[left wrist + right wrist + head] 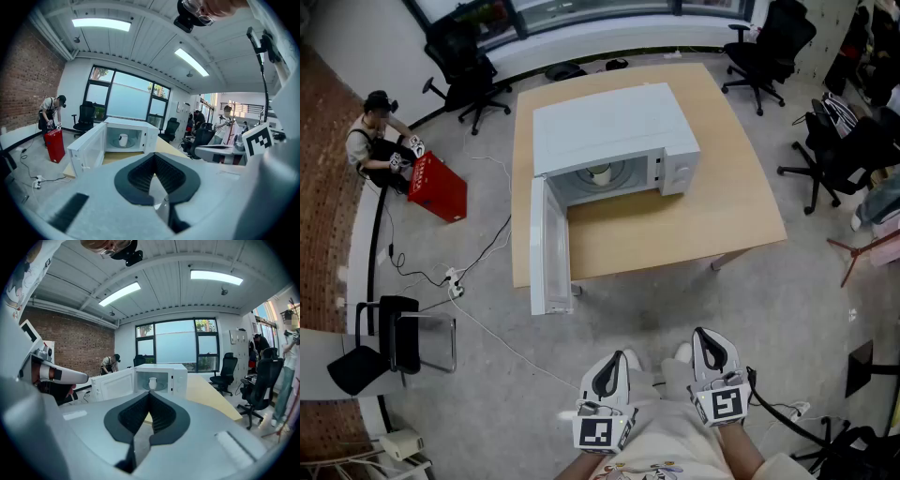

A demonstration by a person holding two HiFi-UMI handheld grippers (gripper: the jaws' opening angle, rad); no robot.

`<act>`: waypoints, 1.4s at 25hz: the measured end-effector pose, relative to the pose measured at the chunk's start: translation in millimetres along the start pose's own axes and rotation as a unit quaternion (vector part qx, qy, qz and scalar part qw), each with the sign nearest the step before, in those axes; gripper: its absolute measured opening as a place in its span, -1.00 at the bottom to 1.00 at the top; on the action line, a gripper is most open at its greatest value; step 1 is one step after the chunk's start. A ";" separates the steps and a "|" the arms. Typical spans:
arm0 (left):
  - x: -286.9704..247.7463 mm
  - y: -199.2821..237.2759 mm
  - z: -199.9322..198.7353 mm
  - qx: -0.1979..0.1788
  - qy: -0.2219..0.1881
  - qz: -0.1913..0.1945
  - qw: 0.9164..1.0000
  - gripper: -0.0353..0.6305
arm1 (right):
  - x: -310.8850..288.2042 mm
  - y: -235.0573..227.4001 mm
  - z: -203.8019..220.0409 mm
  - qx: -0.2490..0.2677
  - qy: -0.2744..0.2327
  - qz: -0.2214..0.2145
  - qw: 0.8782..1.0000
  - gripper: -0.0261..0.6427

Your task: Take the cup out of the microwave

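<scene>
Two grippers are held low over the grey floor (675, 300), well short of the table: the left gripper (619, 364) and the right gripper (703, 339), each with its jaws pressed together and nothing between them. White cables (453, 281) are strewn across the floor. Farther off, a white microwave (609, 122) is set on a pale wooden table (722, 216), its door (546, 248) swung wide. The cup (600, 173) is seen inside on the turntable, partly hidden under the microwave's roof in the head view. White print on a red box (436, 187) is too small to be read. Beyond, office chairs (469, 70), windows (180, 345) and a brick wall (70, 350) are seen.
</scene>
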State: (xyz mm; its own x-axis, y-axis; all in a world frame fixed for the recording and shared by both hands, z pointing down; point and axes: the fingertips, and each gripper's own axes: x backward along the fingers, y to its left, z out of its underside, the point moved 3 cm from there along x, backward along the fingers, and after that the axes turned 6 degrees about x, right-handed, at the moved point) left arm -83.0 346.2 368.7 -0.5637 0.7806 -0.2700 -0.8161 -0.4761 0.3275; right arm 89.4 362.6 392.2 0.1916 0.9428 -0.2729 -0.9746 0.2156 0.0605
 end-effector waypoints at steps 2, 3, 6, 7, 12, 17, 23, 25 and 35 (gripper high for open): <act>2.5 9.1 -2.2 0.003 -0.002 0.003 1.000 -0.88 | -3.7 8.9 -1.4 0.003 0.000 0.002 1.000 -0.91; 3.3 13.7 -2.9 0.003 -0.001 0.005 1.000 -0.88 | -5.6 12.7 -2.3 0.003 0.000 0.004 1.000 -0.91; 2.9 27.1 0.2 -0.016 0.019 0.013 1.000 -0.88 | -11.8 19.7 -4.9 0.000 -0.002 0.014 1.000 -0.91; 2.4 30.8 1.2 -0.022 0.027 0.016 0.999 -0.88 | -13.7 21.1 -5.2 -0.004 -0.001 0.019 1.000 -0.91; -10.5 40.6 -6.9 -0.025 0.033 0.012 0.999 -0.88 | -32.8 17.6 -11.1 -0.026 -0.002 0.008 1.000 -0.91; -50.3 54.1 -15.0 -0.020 0.033 -0.017 0.999 -0.88 | -80.6 -4.3 -21.2 0.007 -0.012 -0.027 1.000 -0.69; -122.2 53.0 -39.7 -0.001 0.002 -0.063 0.998 -0.88 | -152.9 -48.0 -45.7 0.025 -0.056 -0.079 0.995 -0.70; -146.0 50.3 -43.5 -0.010 0.005 -0.074 0.997 -0.88 | -175.1 -62.1 -56.6 0.032 -0.086 -0.093 0.991 -0.70; -206.6 52.1 -65.6 0.017 -0.014 -0.131 0.991 -0.88 | -257.5 -83.9 -64.2 0.026 -0.078 -0.168 0.982 -0.67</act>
State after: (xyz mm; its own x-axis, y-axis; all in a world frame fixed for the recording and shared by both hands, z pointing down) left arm -17.4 133.5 382.2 -0.3293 0.8866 -0.3248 -0.9288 -0.2421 0.2807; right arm 114.4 85.5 395.8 0.5209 0.8428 -0.1354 -0.8469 0.5301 0.0417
